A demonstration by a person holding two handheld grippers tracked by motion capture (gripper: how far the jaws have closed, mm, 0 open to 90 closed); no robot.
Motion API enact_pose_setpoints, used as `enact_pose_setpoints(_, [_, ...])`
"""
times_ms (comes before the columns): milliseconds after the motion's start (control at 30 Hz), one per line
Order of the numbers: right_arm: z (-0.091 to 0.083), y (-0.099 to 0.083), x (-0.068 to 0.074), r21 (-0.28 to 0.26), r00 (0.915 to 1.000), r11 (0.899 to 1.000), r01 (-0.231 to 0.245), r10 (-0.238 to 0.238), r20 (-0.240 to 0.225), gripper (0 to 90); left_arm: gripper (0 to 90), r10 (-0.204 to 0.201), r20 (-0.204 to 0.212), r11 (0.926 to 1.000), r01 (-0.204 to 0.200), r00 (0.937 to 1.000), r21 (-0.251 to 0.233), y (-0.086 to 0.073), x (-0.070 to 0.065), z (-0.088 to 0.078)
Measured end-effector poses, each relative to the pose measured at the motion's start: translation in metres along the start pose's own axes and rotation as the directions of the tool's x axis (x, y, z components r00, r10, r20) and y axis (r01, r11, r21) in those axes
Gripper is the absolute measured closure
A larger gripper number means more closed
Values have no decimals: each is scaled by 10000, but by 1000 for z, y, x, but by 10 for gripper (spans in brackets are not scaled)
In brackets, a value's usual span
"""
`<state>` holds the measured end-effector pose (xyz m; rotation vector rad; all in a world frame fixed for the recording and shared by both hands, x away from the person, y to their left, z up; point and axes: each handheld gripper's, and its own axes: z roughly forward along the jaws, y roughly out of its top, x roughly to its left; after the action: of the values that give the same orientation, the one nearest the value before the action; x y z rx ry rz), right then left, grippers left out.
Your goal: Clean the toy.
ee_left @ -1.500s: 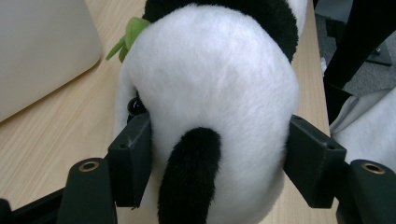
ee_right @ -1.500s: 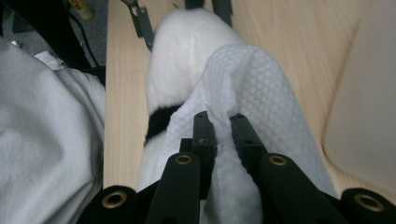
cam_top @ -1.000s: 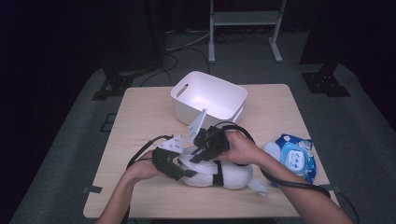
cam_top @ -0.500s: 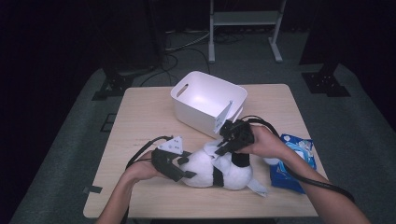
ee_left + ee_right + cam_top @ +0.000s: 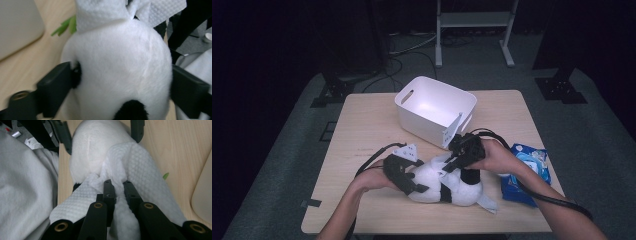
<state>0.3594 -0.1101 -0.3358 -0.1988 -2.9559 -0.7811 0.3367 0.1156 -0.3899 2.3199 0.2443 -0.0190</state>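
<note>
A black-and-white panda plush [image 5: 432, 180] lies on the wooden table [image 5: 362, 130] near its front edge. My left gripper [image 5: 419, 177] reaches in from the left, its jaws on either side of the plush's white head [image 5: 117, 65]. These jaws have just been opening and now rest loosely beside the fur. My right gripper [image 5: 452, 167] comes from the right and is shut on a bunched white wipe [image 5: 140, 167]. The wipe drapes over the plush [image 5: 92, 142] and pinches together at the fingertips of the right gripper [image 5: 117, 186]. The wipe [image 5: 100, 12] lies across the top of the head.
A white bin [image 5: 434, 107] stands just behind the plush at mid-table. A blue wipe pack [image 5: 527, 172] lies at the right edge under my right forearm. A small green leaf-like piece [image 5: 66, 26] lies beside the plush. Cables trail from both grippers.
My right gripper has carried the wipe from up near the bin to the right and down onto the plush. The left gripper stayed put and its jaws spread wider.
</note>
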Motion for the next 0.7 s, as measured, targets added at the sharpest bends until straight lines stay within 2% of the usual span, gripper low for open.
enact_pose_setpoints(33, [-1, 0, 0, -10, 10000, 10000, -22, 22, 17, 817, 225, 206, -217, 9996, -210, 9996, -182, 0, -1, -2])
enact_pose_setpoints(67, [-2, 1, -1, -10, 9999, 10000, -63, 63, 100, 817, 278, 206, -217, 9996, -210, 9996, -182, 0, -1, -2])
enact_pose_setpoints(100, [-2, 1, -2, 0, 9994, 10000, 6, -6, 346, 817, 415, 500, -553, 9976, -526, 9972, -461, 2, -2, -8])
enact_pose_setpoints(200, [-6, 2, -5, -99, 9993, 9999, -139, 142, 344, 817, 451, 659, -638, 9971, -681, 9958, -341, 4, -2, -8])
enact_pose_setpoints(233, [-7, 3, -8, -102, 9992, 9998, -186, 190, 347, 817, 469, 850, -853, 9953, -886, 9927, -399, 4, -1, -7])
enact_pose_setpoints(367, [-7, 6, -8, 47, 9987, 9999, -141, 138, 489, 817, 495, 1035, -1085, 9924, -1100, 9887, -560, 7, 0, -8])
enact_pose_setpoints(400, [-10, 8, -9, 28, 9981, 9999, -147, 145, 591, 817, 503, 1333, -1424, 9876, -1435, 9808, -642, 10, 1, -9])
enact_pose_setpoints(467, [-13, 9, -11, -54, 9973, 9998, -186, 189, 703, 818, 509, 1434, -1710, 9852, -1570, 9748, -693, 14, 2, -12])
enact_pose_setpoints(500, [-14, 9, -11, -96, 9970, 9997, -202, 209, 749, 818, 514, 1518, -1949, 9829, -1688, 9690, -738, 16, 3, -14])
enact_pose_setpoints(533, [-14, 9, -11, -96, 9970, 9997, -202, 209, 749, 818, 517, 1518, -1949, 9829, -1688, 9690, -738, 16, 3, -14])
enact_pose_setpoints(567, [-18, 9, -14, -263, 9962, 9994, -240, 261, 831, 818, 516, 1687, -2299, 9803, -1875, 9585, -622, 18, 4, -17])
enact_pose_setpoints(600, [-18, 10, -14, -322, 9968, 9991, -273, 296, 749, 817, 516, 1743, -2411, 9795, -1932, 9547, -568, 18, 5, -18])
enact_pose_setpoints(633, [-18, 9, -15, -324, 9975, 9991, -280, 301, 640, 818, 513, 1709, -2318, 9805, -1886, 9576, -560, 16, 5, -17])
enact_pose_setpoints(700, [-16, 9, -15, -202, 9977, 9994, -273, 285, 614, 817, 503, 1686, -2268, 9802, -1873, 9592, -636, 11, 5, -17])
